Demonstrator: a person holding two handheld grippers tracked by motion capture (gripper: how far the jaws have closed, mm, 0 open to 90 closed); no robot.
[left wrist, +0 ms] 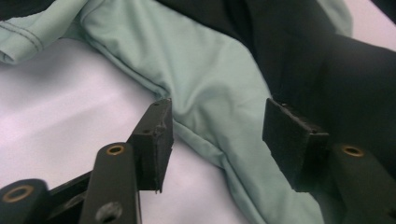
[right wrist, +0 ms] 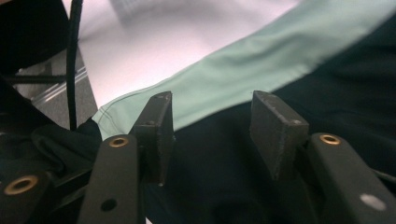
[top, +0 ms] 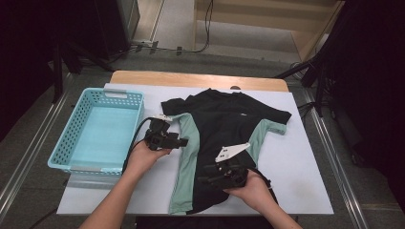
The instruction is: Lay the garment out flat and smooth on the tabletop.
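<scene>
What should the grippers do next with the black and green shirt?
Probably close the left hand-held gripper on the shirt's green side panel. Its jaws stand open around that fold of cloth, right at the shirt's edge on the white table. The right hand-held gripper is also open, low over the black cloth near the hem, so neither one holds the shirt yet.

No legible text, brand, number or sign is found in any view. A small pale mark is seen on the chest of the shirt, well beyond both claws, too small to be read. Nothing is printed on the fabric between the jaws in either gripper view.
</scene>
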